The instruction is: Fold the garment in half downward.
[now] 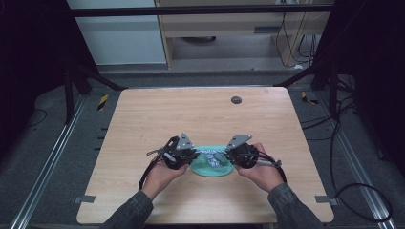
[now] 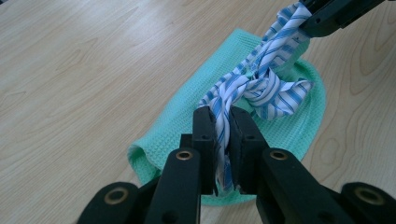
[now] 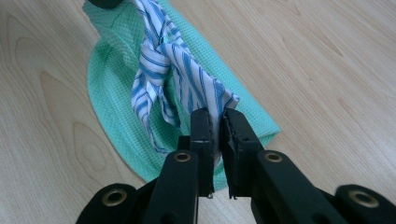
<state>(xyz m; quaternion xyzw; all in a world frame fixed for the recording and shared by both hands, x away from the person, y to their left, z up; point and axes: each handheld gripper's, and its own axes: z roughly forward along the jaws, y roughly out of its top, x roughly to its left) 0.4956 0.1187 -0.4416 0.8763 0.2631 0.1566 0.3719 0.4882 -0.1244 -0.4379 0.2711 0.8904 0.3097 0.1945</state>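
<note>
1. High view: the person's forearms come in from the near edge of the wooden worktop (image 1: 143, 124), each hand holding a gripper. The left gripper (image 1: 195, 155) and the right gripper (image 1: 228, 155) face each other above a green cloth (image 1: 203, 169) that lies flat near the near edge of the worktop, about midway across. Between them stretches a blue-and-white striped cloth (image 1: 212, 155), just over the green one. A small dark round disc (image 1: 236, 99) sits well apart, toward the far edge.

2. Left gripper view: the fingers (image 2: 205, 135) are nearly closed and pinch one end of the striped cloth (image 2: 261, 86), which passes up between them. From there the fabric is twisted and wound into a knot over the green cloth (image 2: 187, 116), then rises to the other gripper (image 2: 327, 18) at the upper right corner, which clamps its far end. The green cloth lies on the worktop (image 2: 70, 70) with a folded edge at its near left corner.

3. Right gripper view: the fingers (image 3: 201, 135) are nearly closed on the other end of the striped cloth (image 3: 159, 60), a corner of it fanning out just above them. The fabric runs up through the knot toward the other gripper (image 3: 105, 3) at the top edge. The green cloth (image 3: 107, 93) lies under it on the worktop (image 3: 327, 70).
</note>
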